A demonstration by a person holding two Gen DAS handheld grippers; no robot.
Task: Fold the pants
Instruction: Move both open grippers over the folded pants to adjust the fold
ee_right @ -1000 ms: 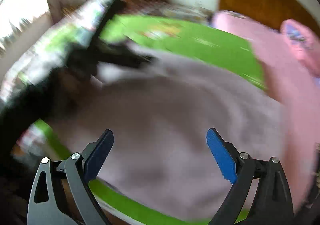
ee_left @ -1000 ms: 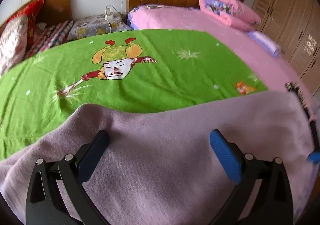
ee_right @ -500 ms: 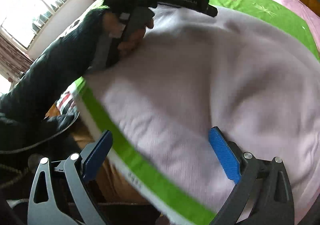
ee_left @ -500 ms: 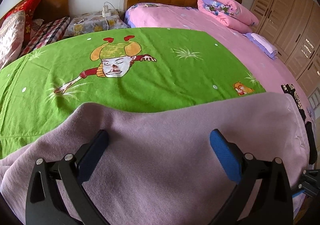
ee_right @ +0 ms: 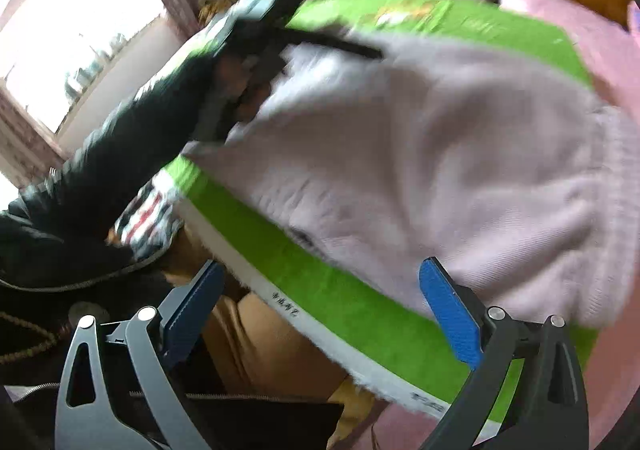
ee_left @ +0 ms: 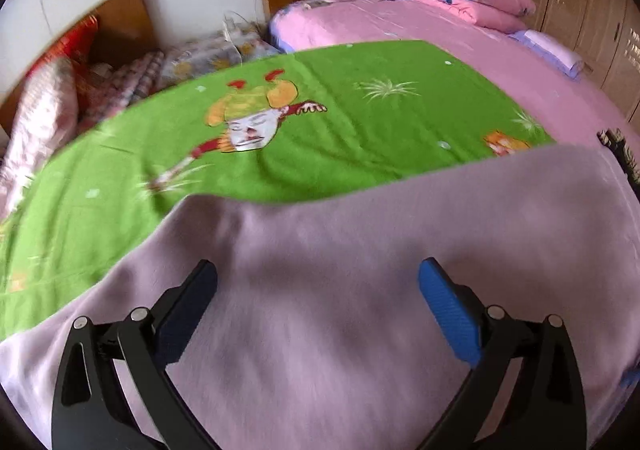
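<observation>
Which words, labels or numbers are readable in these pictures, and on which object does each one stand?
None can be read with certainty.
White border of the green sheet: small dark printed characters at two places, too blurred to read.
Green sheet, left wrist view: cartoon figures only, no text.
Pants: no label visible.

The black left gripper with blue pads (ee_left: 318,290) is held wide open; the matching right gripper (ee_right: 320,288) likewise, a black-sleeved arm (ee_right: 120,154) seen at ten o'clock.
</observation>
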